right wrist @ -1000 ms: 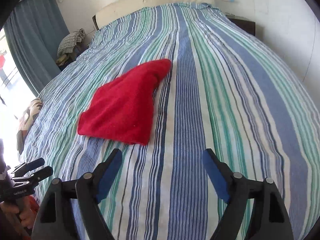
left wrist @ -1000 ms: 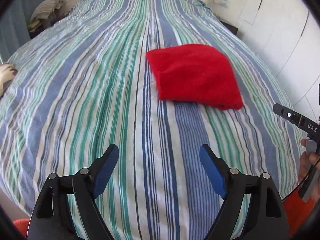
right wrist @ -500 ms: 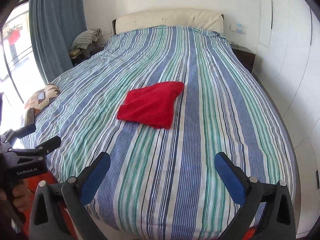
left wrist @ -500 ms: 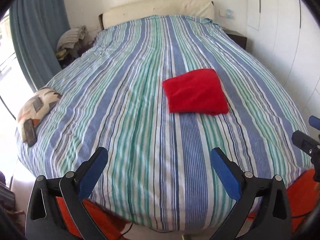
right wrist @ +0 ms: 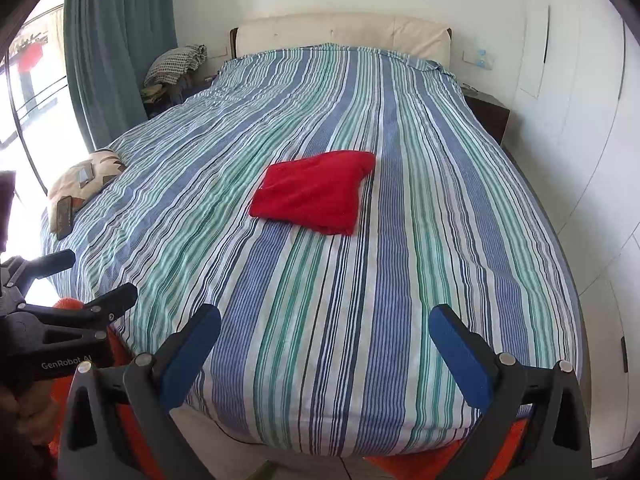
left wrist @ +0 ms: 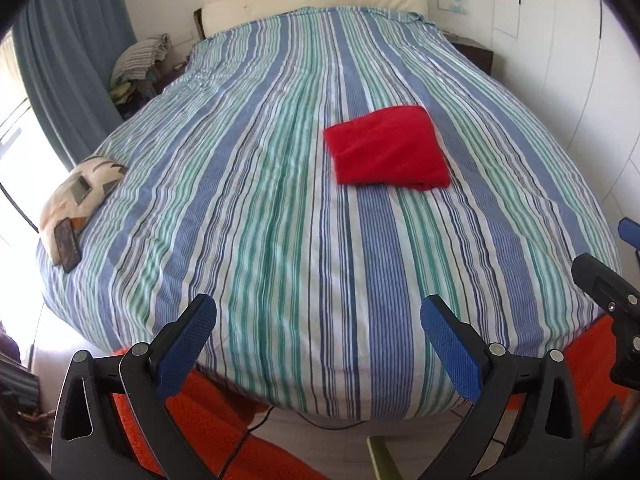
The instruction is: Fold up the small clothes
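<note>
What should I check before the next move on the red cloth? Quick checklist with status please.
1. Red cloth folded into a compact, roughly square stack: ok.
2. Cloth lying flat on the striped bedspread, well away from the bed's edges: ok.
3. Left gripper open and holding nothing: ok.
4. Right gripper open and holding nothing: ok.
5. Both grippers clear of the cloth, back over the foot of the bed: ok.
6. Another garment ready to fold: cannot tell; only a patterned cushion with a phone on it sits at the bed's left edge.
</note>
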Motion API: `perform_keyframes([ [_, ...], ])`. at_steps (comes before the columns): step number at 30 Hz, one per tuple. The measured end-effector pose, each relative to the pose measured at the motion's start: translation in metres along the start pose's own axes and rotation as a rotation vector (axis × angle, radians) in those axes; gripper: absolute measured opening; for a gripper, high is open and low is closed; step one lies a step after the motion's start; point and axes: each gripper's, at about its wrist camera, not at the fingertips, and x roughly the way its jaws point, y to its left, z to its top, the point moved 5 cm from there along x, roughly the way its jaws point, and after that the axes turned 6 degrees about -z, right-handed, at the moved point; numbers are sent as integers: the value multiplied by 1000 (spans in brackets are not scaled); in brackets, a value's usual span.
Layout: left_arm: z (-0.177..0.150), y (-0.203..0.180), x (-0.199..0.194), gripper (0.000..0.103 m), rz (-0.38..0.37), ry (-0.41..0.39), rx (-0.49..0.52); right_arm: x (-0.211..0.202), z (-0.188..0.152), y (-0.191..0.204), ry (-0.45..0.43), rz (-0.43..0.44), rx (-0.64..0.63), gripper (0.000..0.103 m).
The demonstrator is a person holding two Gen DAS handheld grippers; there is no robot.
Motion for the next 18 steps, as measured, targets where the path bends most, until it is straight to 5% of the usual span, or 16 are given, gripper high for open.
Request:
perform_keyframes([
  [18, -4, 4, -1, 102, 45, 20, 17, -1, -4, 8, 39, -11, -49, 102],
])
